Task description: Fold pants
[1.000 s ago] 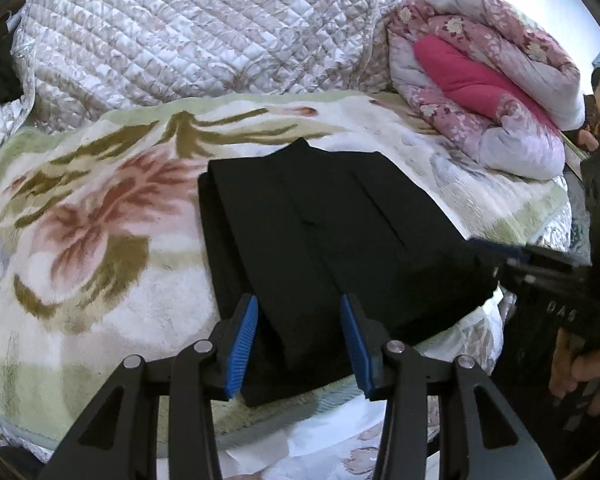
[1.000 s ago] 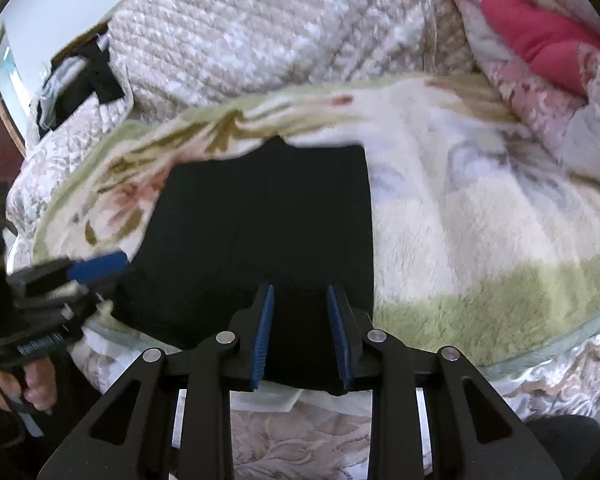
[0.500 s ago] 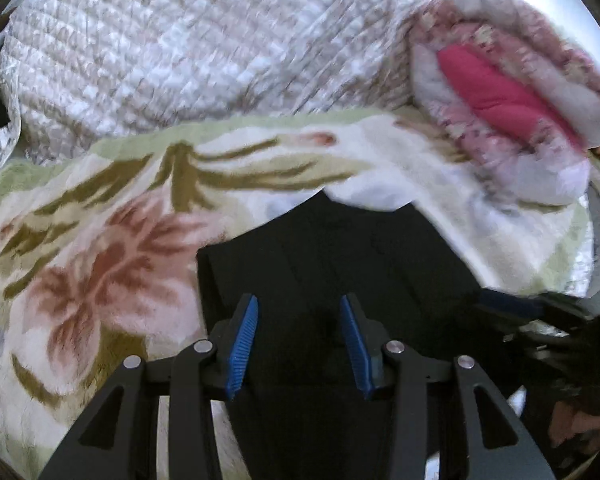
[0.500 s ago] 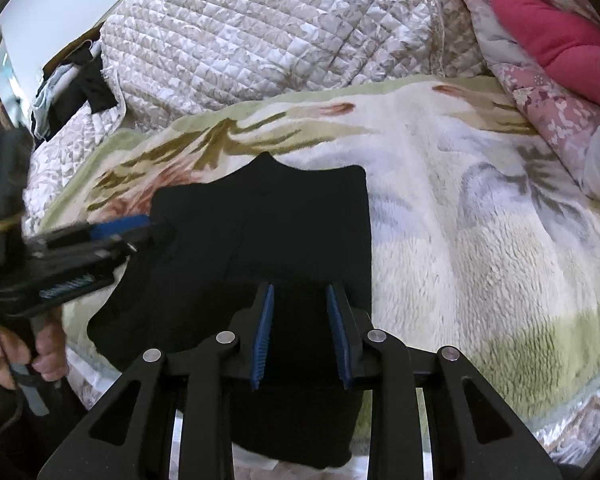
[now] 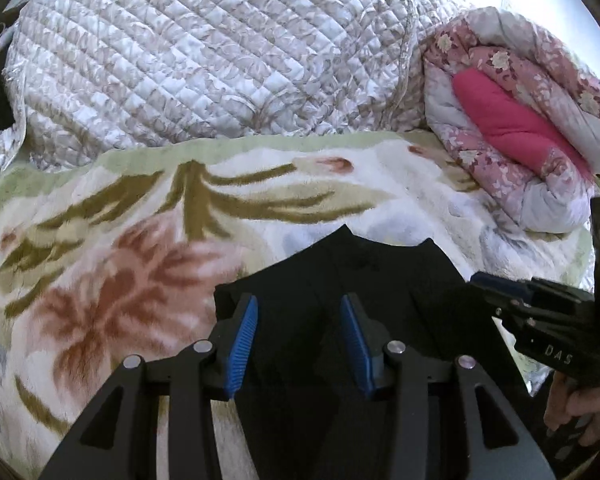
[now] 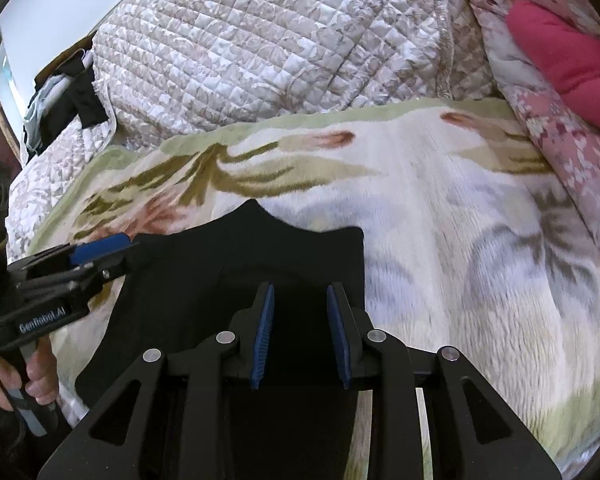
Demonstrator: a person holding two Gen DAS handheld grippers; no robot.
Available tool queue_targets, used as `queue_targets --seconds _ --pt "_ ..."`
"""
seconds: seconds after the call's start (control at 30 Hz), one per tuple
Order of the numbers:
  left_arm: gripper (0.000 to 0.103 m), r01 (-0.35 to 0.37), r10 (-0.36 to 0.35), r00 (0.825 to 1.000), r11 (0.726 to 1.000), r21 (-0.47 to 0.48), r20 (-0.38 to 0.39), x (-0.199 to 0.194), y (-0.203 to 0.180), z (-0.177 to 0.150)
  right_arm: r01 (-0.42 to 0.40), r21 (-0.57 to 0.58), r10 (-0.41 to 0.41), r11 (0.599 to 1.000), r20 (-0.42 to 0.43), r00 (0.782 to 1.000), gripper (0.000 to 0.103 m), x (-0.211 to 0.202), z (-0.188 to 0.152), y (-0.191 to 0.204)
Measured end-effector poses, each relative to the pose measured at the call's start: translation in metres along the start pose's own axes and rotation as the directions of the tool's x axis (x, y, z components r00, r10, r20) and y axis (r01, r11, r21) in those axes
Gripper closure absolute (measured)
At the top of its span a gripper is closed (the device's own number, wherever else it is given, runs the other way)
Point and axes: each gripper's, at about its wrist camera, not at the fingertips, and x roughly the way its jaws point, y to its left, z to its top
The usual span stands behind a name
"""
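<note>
Lying folded on floral blanket [image 5: 112, 264]: black pants [image 5: 340, 280].

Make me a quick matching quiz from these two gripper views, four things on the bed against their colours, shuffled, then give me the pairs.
Things:
1. pants
2. gripper pads
3. rolled quilt's inner layer
4. fleece blanket's border

Colours:
A. pale green
B. black
C. hot pink
D. blue

Pairs: 1-B, 2-D, 3-C, 4-A
</note>
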Motion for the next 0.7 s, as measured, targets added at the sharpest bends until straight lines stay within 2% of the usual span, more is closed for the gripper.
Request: queue_targets --seconds 0.07,0.13,0.17,0.3,0.37,0.53,0.7 --pt "0.056 -0.008 0.008 1.000 1.000 0.000 -0.029 0.014 0.004 -0.003 0.023 -0.002 -0.023 1.000 -0.046 0.999 0.075 0.015 0.001 -0.005" --pt "0.055 -0.003 0.002 0.997 1.000 -0.011 -0.071 0.030 0.010 -0.009 0.023 0.010 -0.022 1.000 -0.047 0.999 0.075 0.020 0.001 -0.011" --pt "0.055 0.005 -0.006 0.998 1.000 -0.017 -0.062 0.031 0.011 -0.011 0.027 0.014 -0.027 1.000 -0.046 0.999 0.078 0.021 0.001 -0.013" --pt "0.054 0.002 -0.002 0.998 1.000 0.002 -0.055 0.031 0.009 -0.011 0.071 0.013 -0.070 0.997 -0.044 0.997 0.078 0.024 0.005 -0.019" --pt "0.053 0.005 -0.004 0.999 1.000 0.013 -0.045 0.032 0.010 -0.012 0.069 0.046 -0.066 0.997 -0.051 0.996 0.078 0.023 0.005 -0.025" --pt "0.053 0.033 -0.032 0.999 0.999 0.005 -0.042 0.031 0.016 -0.011 0.076 0.056 -0.074 0.996 -0.027 0.997 0.078 -0.006 -0.007 -0.023" --pt "0.055 -0.024 0.022 0.998 0.999 -0.033 -0.055 0.012 0.023 -0.012 0.046 0.014 -0.046 0.999 -0.012 0.999 0.076 -0.036 -0.029 -0.001"
